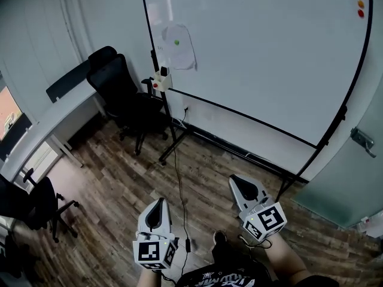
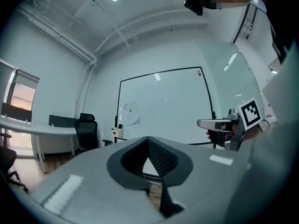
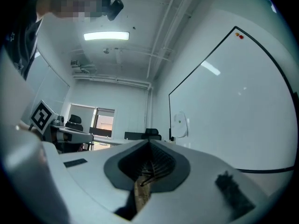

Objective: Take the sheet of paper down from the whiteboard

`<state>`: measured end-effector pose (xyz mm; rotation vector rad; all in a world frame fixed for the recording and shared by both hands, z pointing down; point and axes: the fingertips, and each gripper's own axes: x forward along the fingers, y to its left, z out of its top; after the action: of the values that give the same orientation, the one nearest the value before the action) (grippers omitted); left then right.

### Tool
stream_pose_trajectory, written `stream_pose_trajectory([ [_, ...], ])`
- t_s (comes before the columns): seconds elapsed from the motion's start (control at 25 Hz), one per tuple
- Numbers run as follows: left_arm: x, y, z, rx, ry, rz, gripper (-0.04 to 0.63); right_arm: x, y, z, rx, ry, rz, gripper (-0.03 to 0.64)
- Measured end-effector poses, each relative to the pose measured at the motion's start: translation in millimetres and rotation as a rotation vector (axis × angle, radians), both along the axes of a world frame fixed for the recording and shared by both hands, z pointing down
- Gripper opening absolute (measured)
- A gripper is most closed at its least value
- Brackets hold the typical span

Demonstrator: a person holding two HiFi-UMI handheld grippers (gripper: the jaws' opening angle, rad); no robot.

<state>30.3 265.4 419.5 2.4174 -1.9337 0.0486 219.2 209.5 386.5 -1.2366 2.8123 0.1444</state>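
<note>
A white sheet of paper point(image 1: 178, 46) hangs on the upper left of the whiteboard point(image 1: 269, 58), pinned by a green magnet point(image 1: 176, 42). Both grippers are low and well short of the board, above the wooden floor. My left gripper point(image 1: 159, 202) is shut with nothing in it. My right gripper point(image 1: 236, 179) is also shut and empty. In the left gripper view the paper point(image 2: 131, 113) shows far ahead past the closed jaws of the left gripper point(image 2: 148, 141), with the right gripper point(image 2: 219, 123) off to the side. In the right gripper view the paper point(image 3: 180, 123) shows beyond the right gripper point(image 3: 149, 144).
Two black office chairs point(image 1: 119, 88) and a white desk point(image 1: 54, 115) stand left of the board. A small white box point(image 1: 161, 79) sits on the board's stand, and a cable point(image 1: 179, 184) trails across the floor. Red and orange magnets point(image 1: 361, 8) sit at the board's top right.
</note>
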Motion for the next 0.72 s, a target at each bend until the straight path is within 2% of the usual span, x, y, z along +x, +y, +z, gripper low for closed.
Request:
stream_pose_trajectory([
  [0.4,-3.4,-87.8,-16.6,0.037,-0.002,-0.033,0.008,9.0,-90.6,-0.1,-0.016,-0.001,-0.01,0.016],
  [0.56,-3.8,-116.7,-18.9,0.026,0.026,-0.047,0.008,11.1,-128.8,1.7,-0.027,-0.013,-0.016,0.016],
  [0.72,-13.5,-143.5,-20.6,0.044,-0.024,-0.086,0.008,9.6,-166.5,4.4,-0.034,-0.013,-0.039,0.015],
])
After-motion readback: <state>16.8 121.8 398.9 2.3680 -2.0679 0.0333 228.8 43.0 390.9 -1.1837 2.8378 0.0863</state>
